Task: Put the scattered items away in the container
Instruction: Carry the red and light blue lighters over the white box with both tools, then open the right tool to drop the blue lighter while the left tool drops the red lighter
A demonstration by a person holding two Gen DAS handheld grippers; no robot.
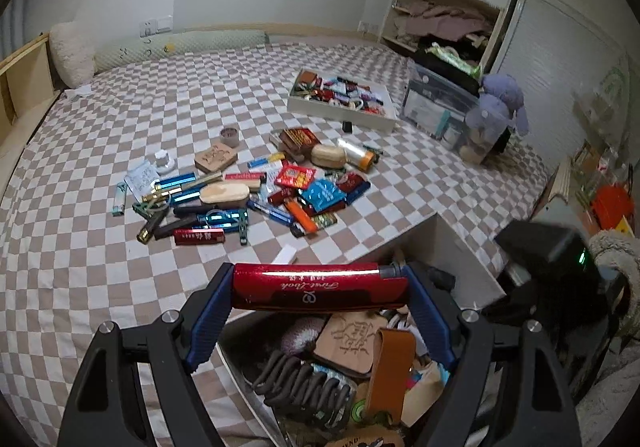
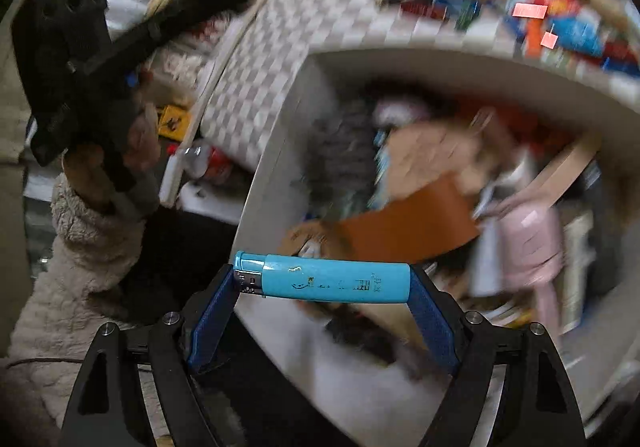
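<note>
Left tongs (image 1: 320, 289) clamp a glossy red lighter (image 1: 318, 287) endwise; right tongs (image 2: 323, 283) clamp a sky-blue plastic lighter (image 2: 332, 283). Both hang over the crowded white container (image 2: 276, 151); the blue one, at its 7 o'clock rim, might drop outside.

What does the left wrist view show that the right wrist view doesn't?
Only the left wrist view: a red lighter clamped lengthwise in the left tongs, a second tray farther up the bed, and a purple plush toy.
Only the right wrist view: a blue lighter clamped in the right tongs.
Both: the scattered pile and the filled container.
</note>
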